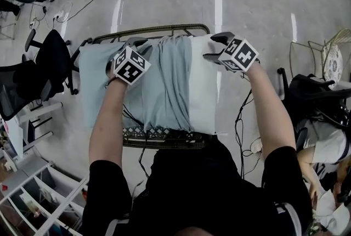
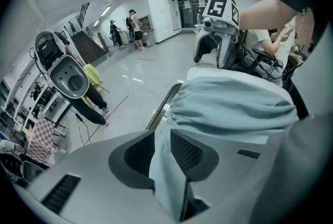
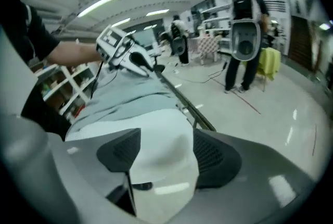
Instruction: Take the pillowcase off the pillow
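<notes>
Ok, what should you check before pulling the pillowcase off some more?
1. Cloth of the pillowcase sits between the jaws of the left tool: ok.
2. That cloth is really pinched by the left tool: cannot tell.
3. Jaws of the right tool stand apart around the bare pillow corner: ok.
4. The right tool is clamped on the pillow: not ok, not yet.
5. The pillow rests on the metal rack: ok.

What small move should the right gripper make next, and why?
Probably close the right gripper on the pillow: its jaws stand open around the bare white corner. The pillowcase is bunched toward the left gripper, so holding the pillow would let it slide off.
</notes>
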`<state>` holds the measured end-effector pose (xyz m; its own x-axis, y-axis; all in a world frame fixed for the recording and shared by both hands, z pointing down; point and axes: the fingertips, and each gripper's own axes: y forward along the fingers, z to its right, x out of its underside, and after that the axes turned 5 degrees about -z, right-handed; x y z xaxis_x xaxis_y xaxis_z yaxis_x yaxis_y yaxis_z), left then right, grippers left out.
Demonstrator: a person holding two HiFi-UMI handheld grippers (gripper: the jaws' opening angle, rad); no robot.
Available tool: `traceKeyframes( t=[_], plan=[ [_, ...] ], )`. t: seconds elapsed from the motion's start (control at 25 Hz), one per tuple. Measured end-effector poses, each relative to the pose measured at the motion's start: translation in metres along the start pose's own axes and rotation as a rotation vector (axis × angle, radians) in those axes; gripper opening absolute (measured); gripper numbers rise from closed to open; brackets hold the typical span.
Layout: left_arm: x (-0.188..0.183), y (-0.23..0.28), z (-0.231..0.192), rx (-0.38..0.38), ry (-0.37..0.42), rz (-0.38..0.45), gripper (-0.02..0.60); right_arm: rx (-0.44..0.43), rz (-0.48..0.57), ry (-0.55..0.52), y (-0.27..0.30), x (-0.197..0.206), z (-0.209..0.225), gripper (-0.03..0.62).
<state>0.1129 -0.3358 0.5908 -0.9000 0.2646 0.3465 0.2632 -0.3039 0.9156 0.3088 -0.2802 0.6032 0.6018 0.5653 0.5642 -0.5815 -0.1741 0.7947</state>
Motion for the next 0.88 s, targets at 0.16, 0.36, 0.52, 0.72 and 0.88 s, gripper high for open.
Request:
traceKeyframes(
  t=[0.16,0.36,0.52,0.72,0.88],
  plan=[
    [0.025,0.020,-0.014,0.076,-0.010,-0.052,0.103,-0.150,-0.347,-0.249,0.050,0.005,-0.006,0.429],
    [0.022,0.046,-0.008,0.152,-0.026,-0.040,0.134,-0.302,-0.555,-0.287,0.094,0.029,-0.023,0.470],
    [0.023,0.050,0.001,0.228,0.060,-0.113,0.066,-0.398,-0.528,-0.309,0.076,0.025,-0.039,0.286],
    [0.044,0.019,-0.001,0.171,0.234,-0.210,0.006,-0.466,-0.507,-0.303,0.028,0.018,-0.061,0.183],
    [0.077,-0.013,-0.014,0.123,0.233,-0.238,0.006,-0.462,-0.448,-0.260,0.000,0.012,-0.074,0.166]
  ],
)
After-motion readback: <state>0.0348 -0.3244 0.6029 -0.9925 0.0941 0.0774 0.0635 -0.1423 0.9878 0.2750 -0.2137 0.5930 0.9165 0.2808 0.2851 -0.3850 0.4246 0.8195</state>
